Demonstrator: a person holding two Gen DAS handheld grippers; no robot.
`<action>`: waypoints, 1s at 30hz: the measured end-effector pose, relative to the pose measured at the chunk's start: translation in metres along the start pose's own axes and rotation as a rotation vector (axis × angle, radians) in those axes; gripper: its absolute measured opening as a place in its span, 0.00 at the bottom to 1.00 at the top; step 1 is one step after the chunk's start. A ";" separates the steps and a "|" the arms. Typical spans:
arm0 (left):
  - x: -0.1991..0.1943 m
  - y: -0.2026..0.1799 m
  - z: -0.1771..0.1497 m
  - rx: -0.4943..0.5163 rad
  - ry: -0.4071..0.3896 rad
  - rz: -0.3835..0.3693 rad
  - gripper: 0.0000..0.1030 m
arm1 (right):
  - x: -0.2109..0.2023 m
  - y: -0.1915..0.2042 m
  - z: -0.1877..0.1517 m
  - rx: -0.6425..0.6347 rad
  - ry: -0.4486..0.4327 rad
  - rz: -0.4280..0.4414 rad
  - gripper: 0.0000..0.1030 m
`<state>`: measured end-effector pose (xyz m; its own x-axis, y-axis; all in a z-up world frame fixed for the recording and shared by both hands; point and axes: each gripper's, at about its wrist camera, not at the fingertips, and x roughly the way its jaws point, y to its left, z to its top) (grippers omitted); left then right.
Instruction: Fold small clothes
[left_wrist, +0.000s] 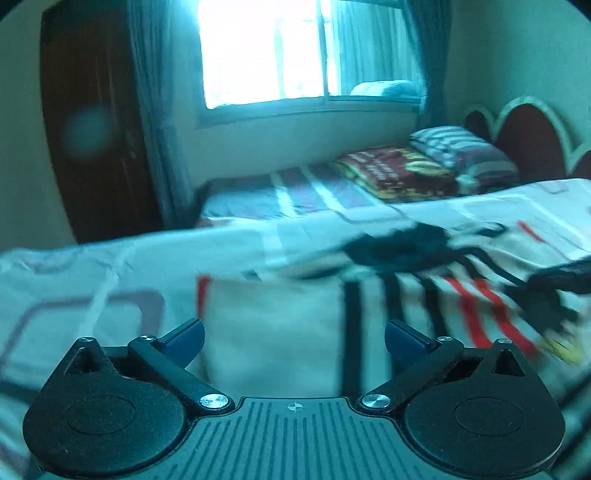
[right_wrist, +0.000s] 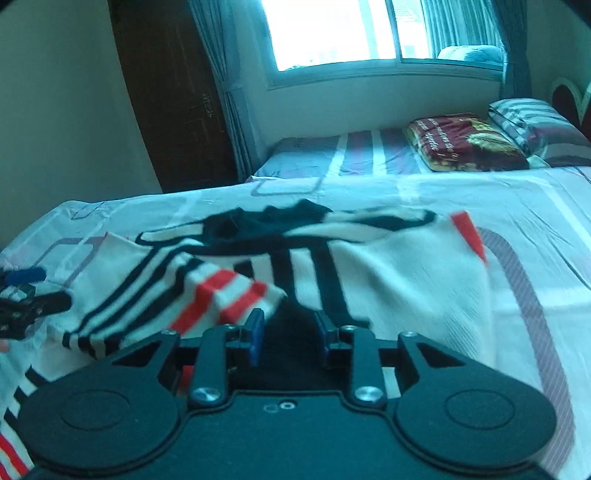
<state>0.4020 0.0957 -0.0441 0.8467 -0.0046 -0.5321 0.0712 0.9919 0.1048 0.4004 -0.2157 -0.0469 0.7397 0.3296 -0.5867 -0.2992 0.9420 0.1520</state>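
White knit with black and red stripes, the small sweater (right_wrist: 369, 266) lies spread across the bed (right_wrist: 517, 192), filling the middle of the right wrist view. The right gripper (right_wrist: 288, 332) at bottom centre has its fingers (right_wrist: 255, 334) part closed around a dark cuff or hem; whether they truly pinch it I cannot tell. The left gripper (left_wrist: 293, 341) hangs released, fingers wide apart, nothing between them, above the sweater's plain white panel. A sleeve fold seems just laid. Next, probably, the left side needs grasping and bringing across.
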 end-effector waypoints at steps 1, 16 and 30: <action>0.009 0.008 0.007 -0.025 0.003 0.001 0.99 | 0.003 0.000 0.004 0.000 -0.003 -0.008 0.27; 0.083 0.036 0.016 -0.064 0.117 -0.045 0.56 | -0.001 -0.035 -0.010 0.131 -0.044 -0.049 0.26; 0.115 0.046 0.013 -0.068 0.158 -0.055 0.64 | 0.008 -0.048 -0.015 0.184 0.019 0.021 0.37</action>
<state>0.5094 0.1391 -0.0896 0.7489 -0.0448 -0.6612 0.0747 0.9971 0.0171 0.4116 -0.2595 -0.0713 0.7220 0.3501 -0.5968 -0.1978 0.9310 0.3068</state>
